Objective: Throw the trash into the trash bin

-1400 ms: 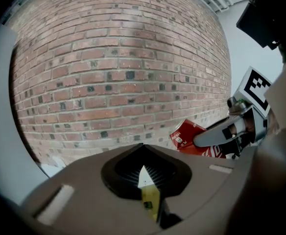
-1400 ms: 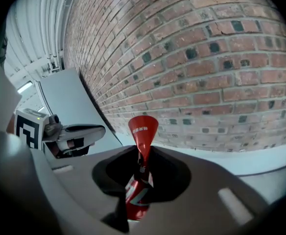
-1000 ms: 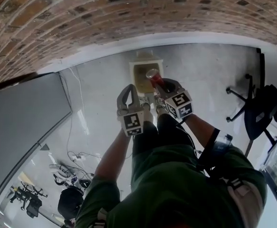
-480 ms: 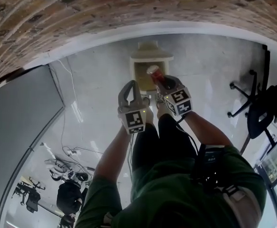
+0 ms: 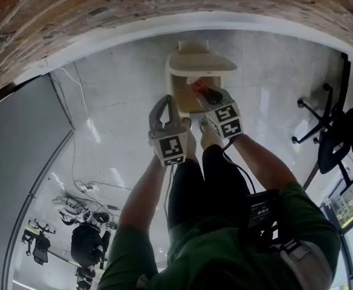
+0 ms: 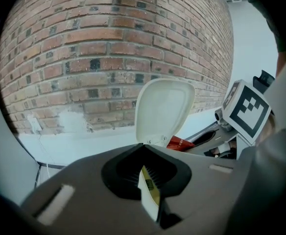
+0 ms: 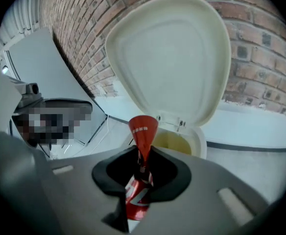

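Note:
A cream pedal trash bin (image 5: 175,95) stands against the brick wall with its lid (image 5: 200,61) raised. My right gripper (image 5: 205,93) is shut on a squashed red can (image 5: 199,89), which hangs over the bin's mouth. In the right gripper view the can (image 7: 142,131) is pinched at its middle, just before the bin's opening (image 7: 178,142) and lid (image 7: 170,58). My left gripper (image 5: 164,103) sits beside the bin's left front. It is shut on a flat yellow and white scrap (image 6: 150,192). The left gripper view shows the lid (image 6: 163,110) and the can (image 6: 180,143) ahead.
The person's legs and feet stand right behind the bin. A brick wall (image 5: 104,11) runs behind it. A grey panel (image 5: 13,156) is at the left, cables (image 5: 86,192) lie on the floor, and an office chair (image 5: 336,138) stands at the right.
The bin's lid has swung up. Both grippers have come closer to the bin, and the red can has tipped lower over the opening.

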Available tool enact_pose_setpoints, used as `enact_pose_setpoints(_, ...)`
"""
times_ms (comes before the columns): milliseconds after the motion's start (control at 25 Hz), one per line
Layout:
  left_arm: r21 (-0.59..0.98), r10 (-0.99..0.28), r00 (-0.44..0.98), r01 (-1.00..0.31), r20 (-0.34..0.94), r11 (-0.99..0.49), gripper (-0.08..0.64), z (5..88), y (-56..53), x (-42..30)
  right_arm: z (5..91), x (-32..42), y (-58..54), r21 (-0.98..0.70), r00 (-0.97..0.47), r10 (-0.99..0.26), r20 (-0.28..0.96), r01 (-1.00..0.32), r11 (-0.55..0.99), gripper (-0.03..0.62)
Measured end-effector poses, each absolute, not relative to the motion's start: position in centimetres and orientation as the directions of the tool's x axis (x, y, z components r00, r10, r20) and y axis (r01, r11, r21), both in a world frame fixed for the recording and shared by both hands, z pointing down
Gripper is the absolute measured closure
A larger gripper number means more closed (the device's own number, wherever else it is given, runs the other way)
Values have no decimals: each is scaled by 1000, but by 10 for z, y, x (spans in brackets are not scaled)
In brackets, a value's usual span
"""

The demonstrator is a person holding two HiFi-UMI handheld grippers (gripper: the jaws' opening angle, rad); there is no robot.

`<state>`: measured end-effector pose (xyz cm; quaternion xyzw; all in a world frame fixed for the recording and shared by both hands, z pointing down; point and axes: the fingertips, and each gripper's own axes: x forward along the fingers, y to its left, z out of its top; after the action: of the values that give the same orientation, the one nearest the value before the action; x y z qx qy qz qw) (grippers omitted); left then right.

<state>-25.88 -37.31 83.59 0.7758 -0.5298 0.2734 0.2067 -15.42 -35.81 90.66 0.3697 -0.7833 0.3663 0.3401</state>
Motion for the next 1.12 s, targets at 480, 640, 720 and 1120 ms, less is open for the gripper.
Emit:
enact_pose_setpoints(480, 53, -696, 290, -939, 656, -341, 555, 882, -375, -267, 970, -165, -365, -300, -428, -292, 855, -869, 393, 526)
enact_pose_setpoints(640, 56, -695, 287, -941, 659, -335, 555, 893, -376, -273, 988, -165, -365, -288, -398, -278, 874, -886, 365, 526)
enact_pose_setpoints(720, 59, -696, 289, -940, 657, -335, 555, 898, -377, -274, 994, -167, -365, -285, -391, -269, 880, -889, 358, 526)
enact_pose_setpoints(1120, 69, -689, 298, -938, 661, -339, 555, 908, -383, -275, 1016, -151, -367, -239, -318, -252, 914, -923, 302, 523)
